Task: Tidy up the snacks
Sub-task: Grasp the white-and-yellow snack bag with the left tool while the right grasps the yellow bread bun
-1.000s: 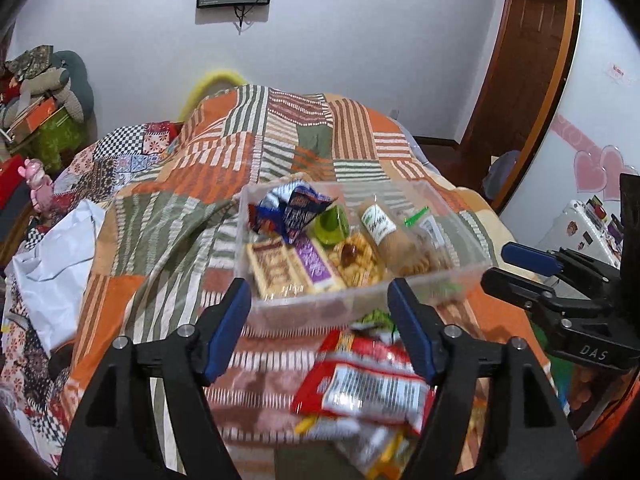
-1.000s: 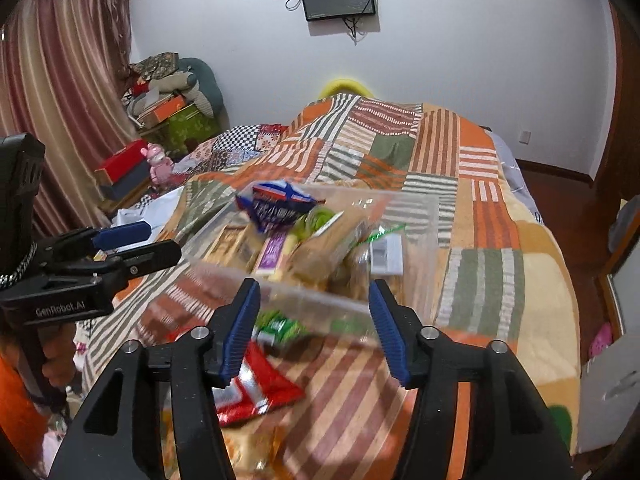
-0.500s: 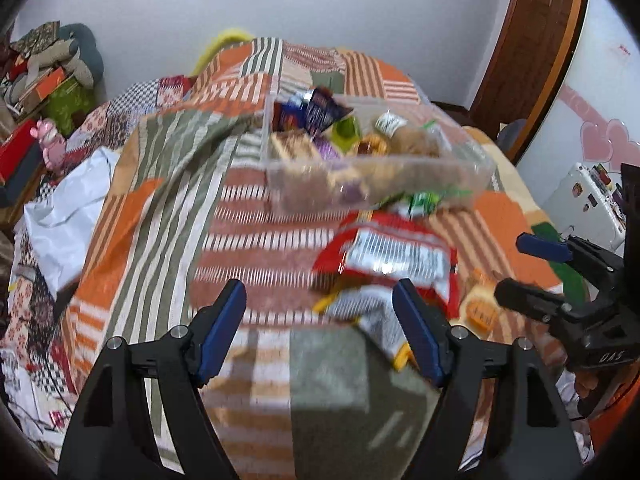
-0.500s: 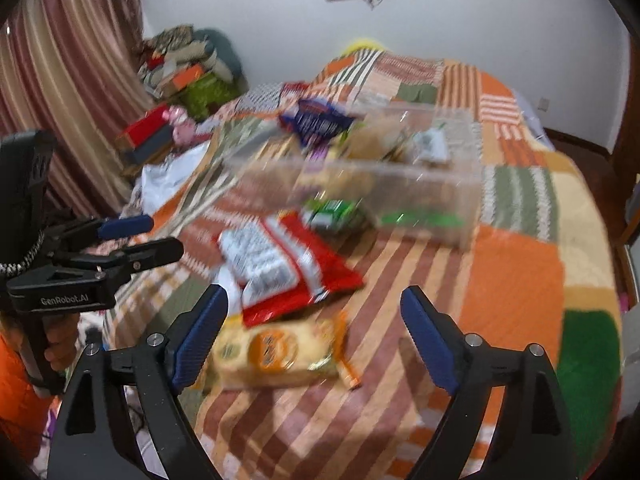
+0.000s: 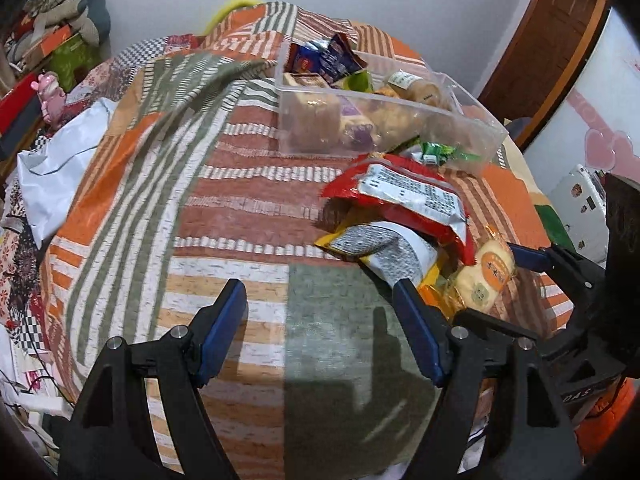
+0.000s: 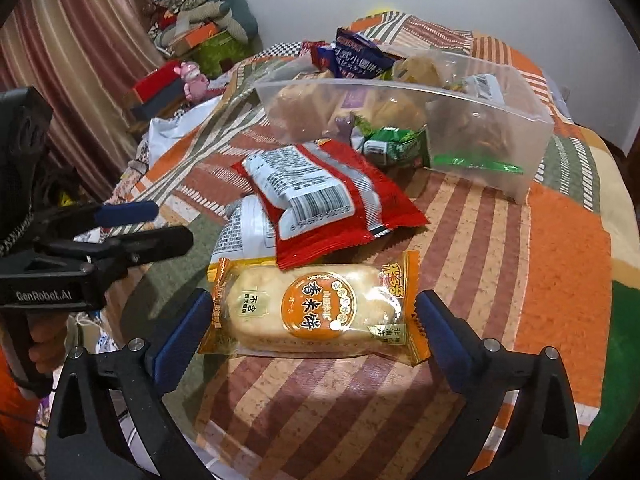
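- A patchwork quilt [image 6: 560,240] is covering the bed and bearing everything.
- A clear plastic bin [image 6: 500,148] is sitting far on the quilt, already holding several snacks.
- A red packet [image 6: 320,200] is lying near the bin, overlapping a yellow-and-white packet [image 5: 384,248].
- An orange rice-cracker pack [image 6: 316,308] is lying nearest, flat, between the pads of the right gripper [image 6: 314,330], whose jaws are opening wide; pads not pressing it.
- The left gripper [image 5: 320,320] is hanging half-open over bare quilt, holding nothing.
- The pick-up step seems to be starting: next, closing on the pack's ends and carrying it to the bin.
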